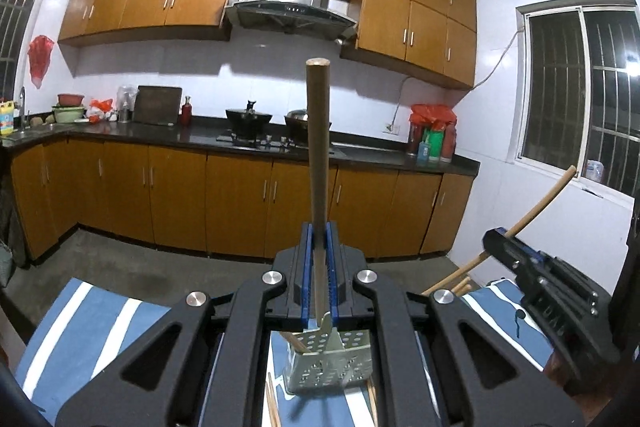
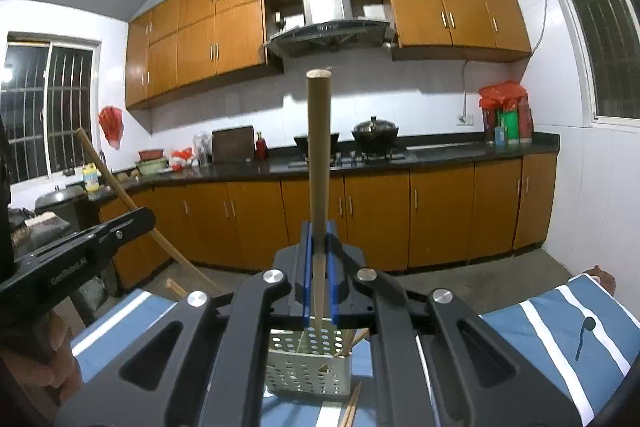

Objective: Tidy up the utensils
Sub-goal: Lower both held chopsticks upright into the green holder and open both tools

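My left gripper (image 1: 320,247) is shut on a brown wooden chopstick (image 1: 318,147) that stands upright, its lower end over a perforated metal utensil holder (image 1: 332,367). My right gripper (image 2: 319,247) is shut on a lighter wooden chopstick (image 2: 319,155), also upright, its lower end reaching into the same holder (image 2: 308,367). The holder stands on a blue-and-white striped cloth (image 1: 92,315) and has a few chopsticks in it. Loose chopsticks (image 2: 352,407) lie on the cloth beside it. The right gripper with its stick (image 1: 536,215) shows at the right of the left wrist view.
Kitchen counter (image 1: 200,137) with woks on a stove, bottles and bags runs along the far wall, with wooden cabinets above and below. Windows are at both sides. The left gripper body (image 2: 80,251) shows at left of the right wrist view. A black mark (image 2: 586,327) is on the cloth.
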Available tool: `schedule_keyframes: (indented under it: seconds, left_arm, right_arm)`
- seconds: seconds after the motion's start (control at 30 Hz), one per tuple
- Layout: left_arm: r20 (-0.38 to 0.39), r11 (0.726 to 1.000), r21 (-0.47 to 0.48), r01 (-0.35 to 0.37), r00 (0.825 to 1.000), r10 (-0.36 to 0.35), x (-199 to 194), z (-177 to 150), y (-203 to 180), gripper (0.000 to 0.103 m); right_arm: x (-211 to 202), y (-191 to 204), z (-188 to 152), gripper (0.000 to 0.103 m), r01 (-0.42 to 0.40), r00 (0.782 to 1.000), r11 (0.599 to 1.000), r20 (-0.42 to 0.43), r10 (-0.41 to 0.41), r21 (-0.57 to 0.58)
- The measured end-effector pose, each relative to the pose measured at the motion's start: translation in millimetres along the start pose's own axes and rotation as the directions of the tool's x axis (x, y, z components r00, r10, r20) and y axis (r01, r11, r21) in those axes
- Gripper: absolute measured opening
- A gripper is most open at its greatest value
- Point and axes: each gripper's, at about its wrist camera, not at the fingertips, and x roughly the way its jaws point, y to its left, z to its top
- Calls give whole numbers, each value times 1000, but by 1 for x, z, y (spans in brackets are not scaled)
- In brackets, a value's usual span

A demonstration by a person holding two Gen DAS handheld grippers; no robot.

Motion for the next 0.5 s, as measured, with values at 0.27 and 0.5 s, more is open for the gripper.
schedule_keyframes:
  seconds: [0.27, 0.5]
  left_arm:
    - [-101, 999, -37, 13, 995, -16, 36, -27, 8, 7]
    - [-111, 998, -59, 15, 994, -22, 32, -30, 16, 41]
  right_arm:
    - [38, -4, -21, 8, 10, 994, 1000, -105, -9, 7]
    - [30, -7, -22, 27, 9, 996, 1000, -94, -7, 21]
